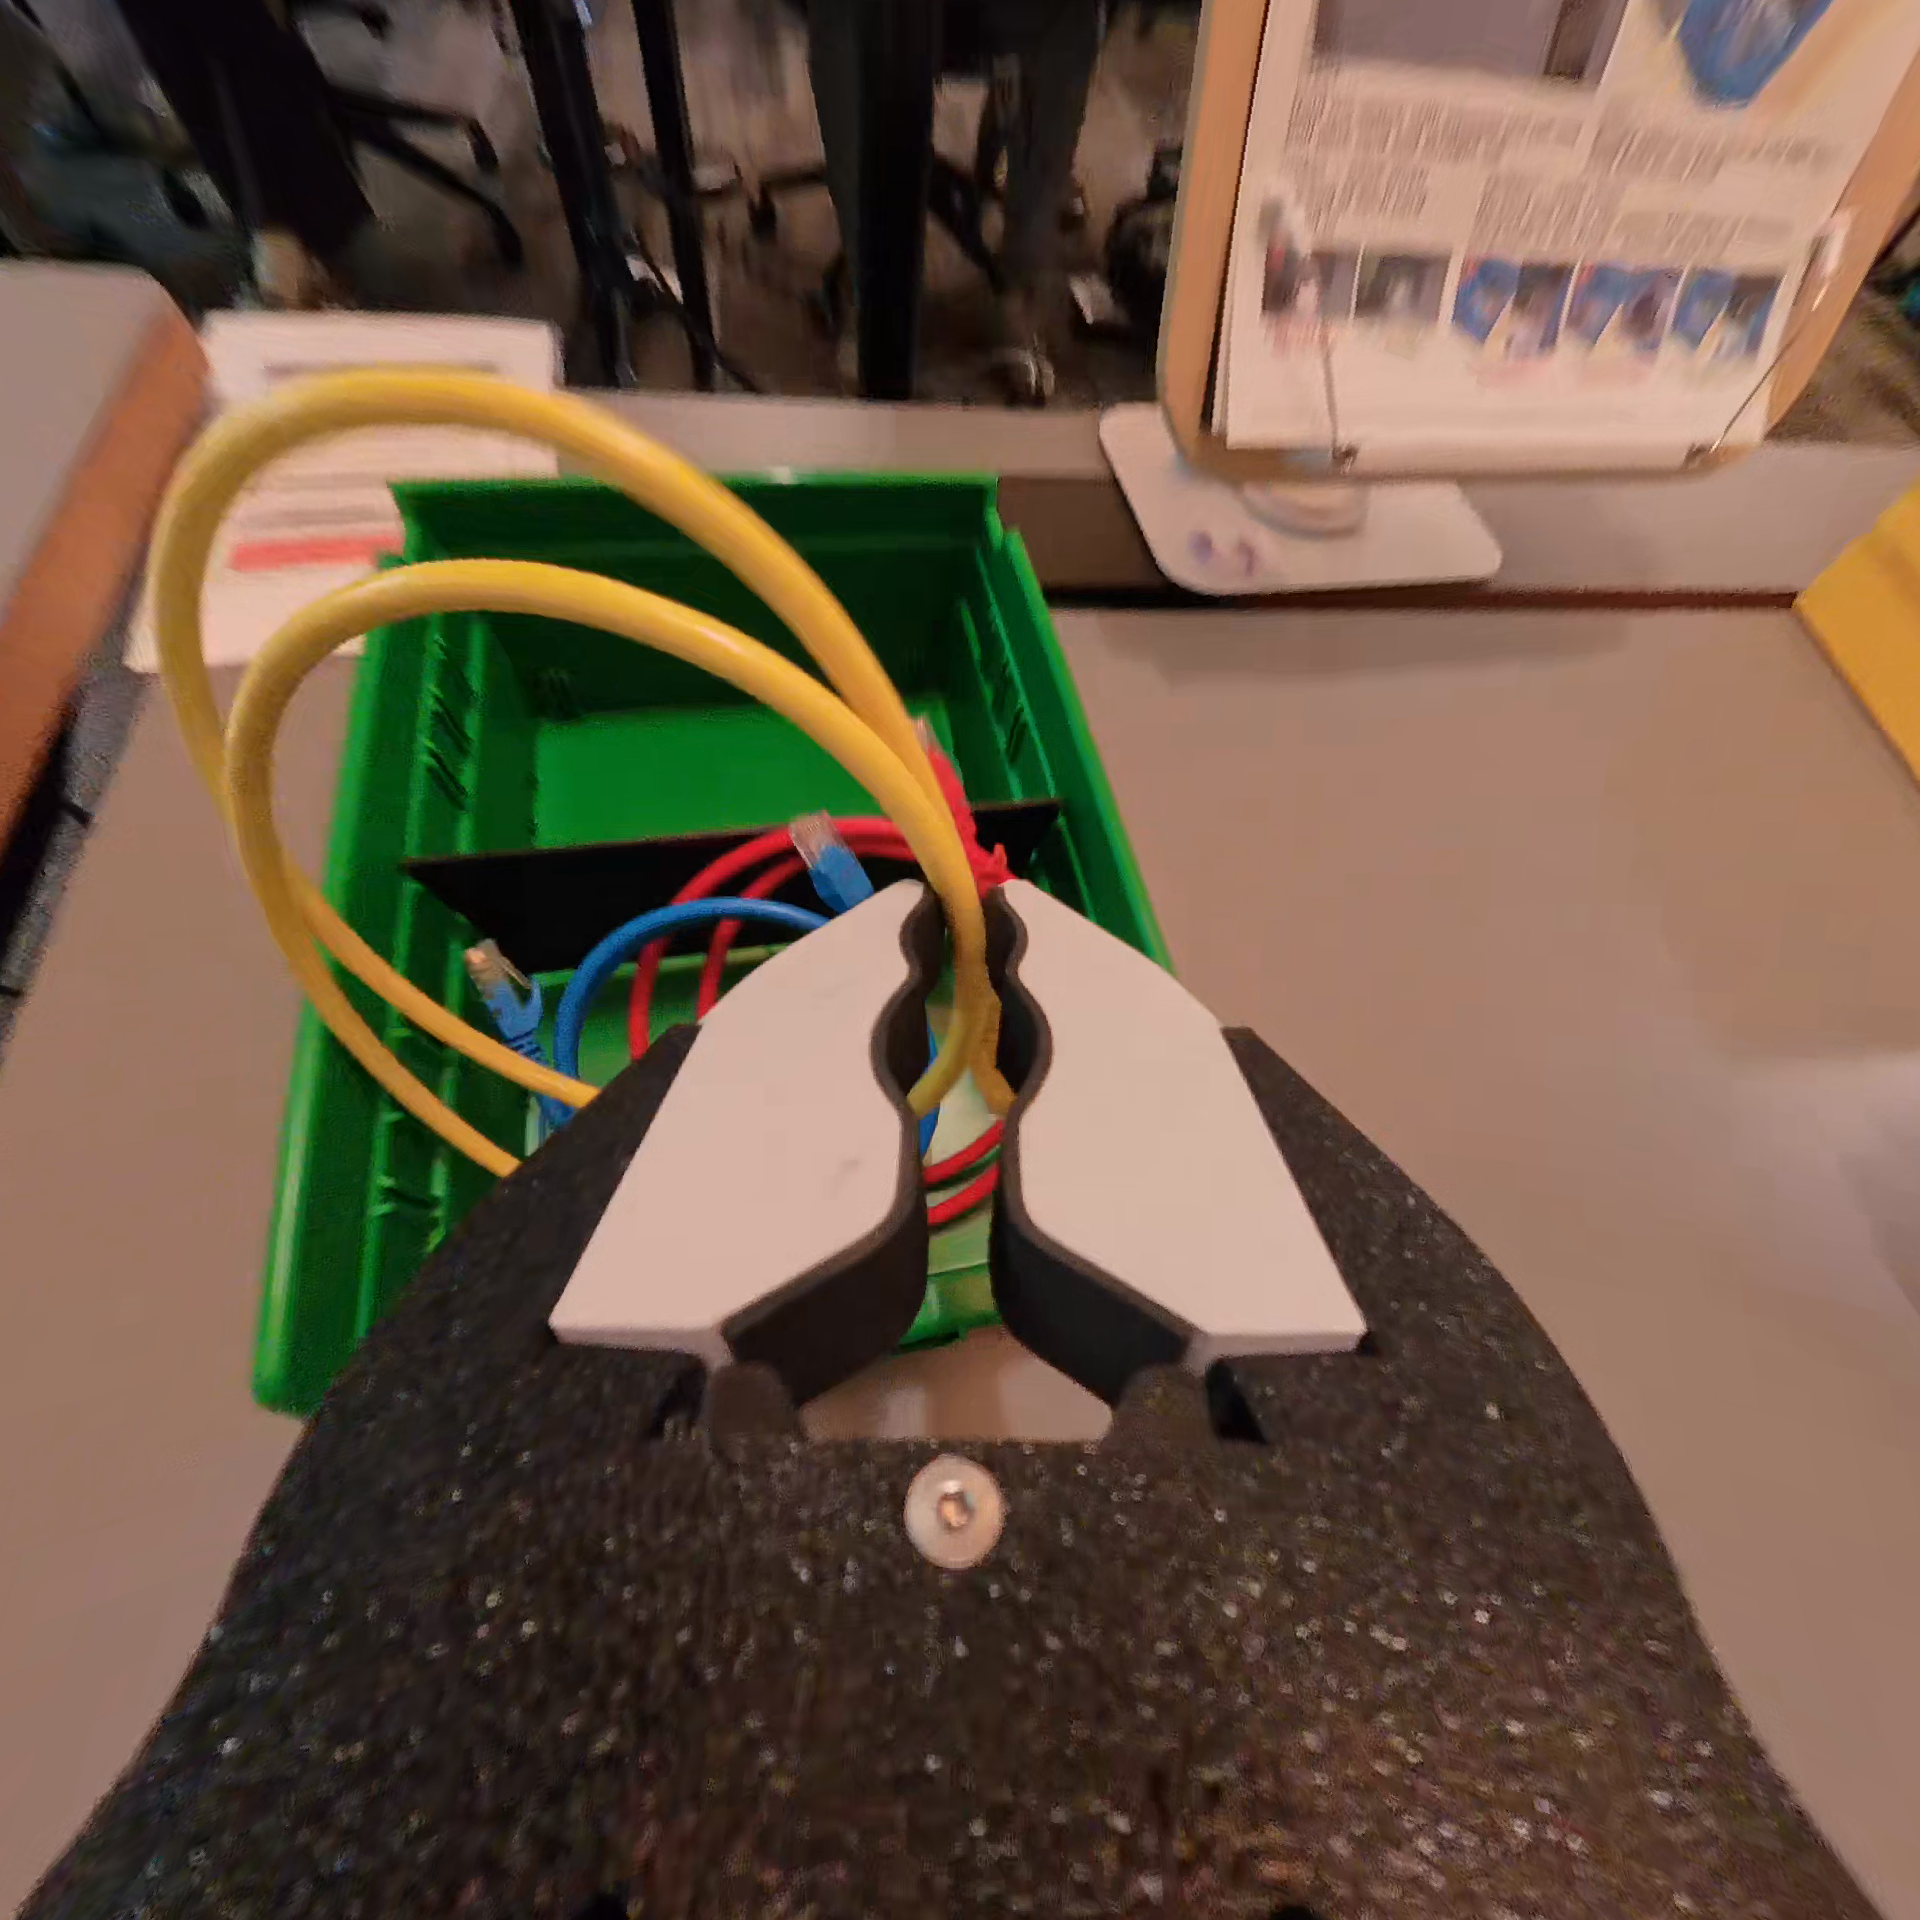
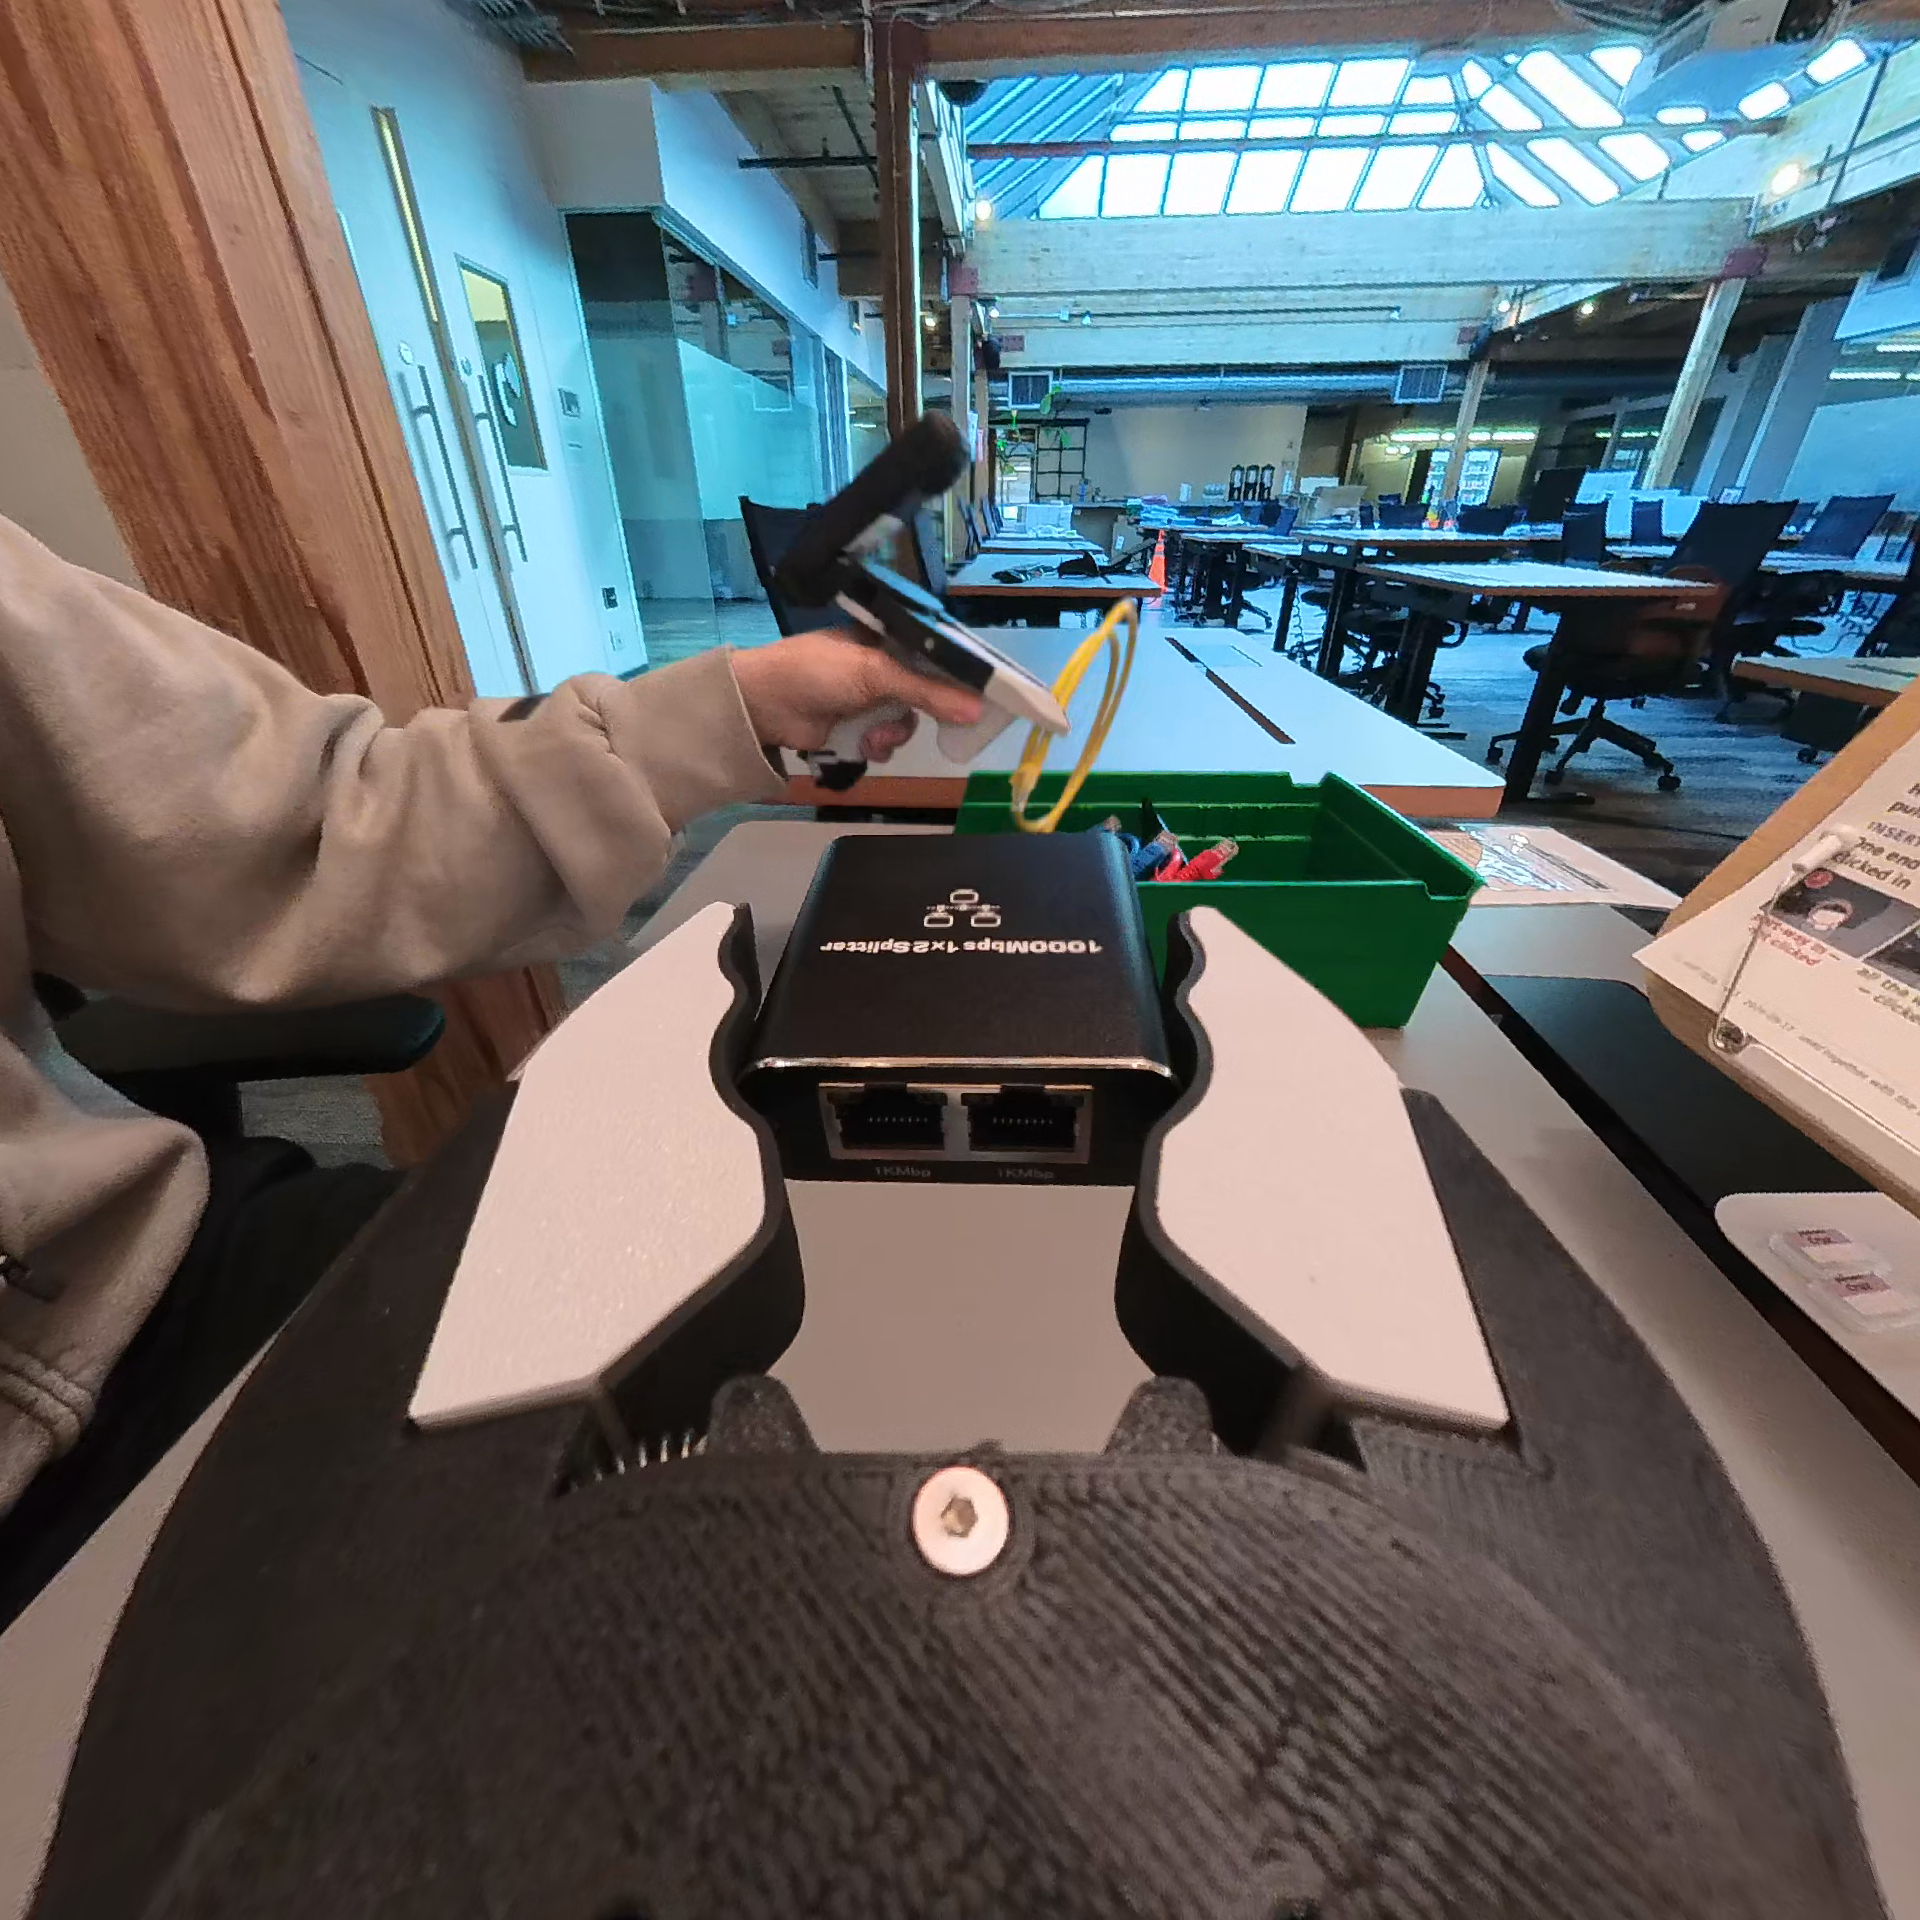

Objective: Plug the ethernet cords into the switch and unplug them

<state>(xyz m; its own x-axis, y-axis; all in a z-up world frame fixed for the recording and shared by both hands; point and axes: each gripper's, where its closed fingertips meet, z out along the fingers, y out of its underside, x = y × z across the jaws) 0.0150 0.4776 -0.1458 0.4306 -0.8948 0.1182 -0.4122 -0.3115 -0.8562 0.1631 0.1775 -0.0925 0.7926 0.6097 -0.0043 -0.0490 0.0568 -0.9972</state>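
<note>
Left gripper (image 1: 961,909): jaws narrow, pinching looped yellow cord (image 1: 312,582), frame centre.
Right gripper (image 2: 961,935): jaws clamping black switch (image 2: 961,935) bearing white writing, centre.

A grey table (image 1: 1455,935) carries a green plastic bin (image 1: 1081,790) with ribbed walls and a black divider (image 1: 540,894) set across it. Beyond the bin's far left corner lies a white printed sheet (image 1: 343,457). To the right stands a wooden-framed instruction board (image 1: 1538,229) on a pale base (image 1: 1299,530), blurred in the left wrist view. A yellow object (image 1: 1870,623) shows at the right edge. Behind are rows of desks (image 2: 1507,582), dark office chairs (image 2: 1621,675), a wooden post (image 2: 208,364) and a skylight (image 2: 1351,135).
</note>
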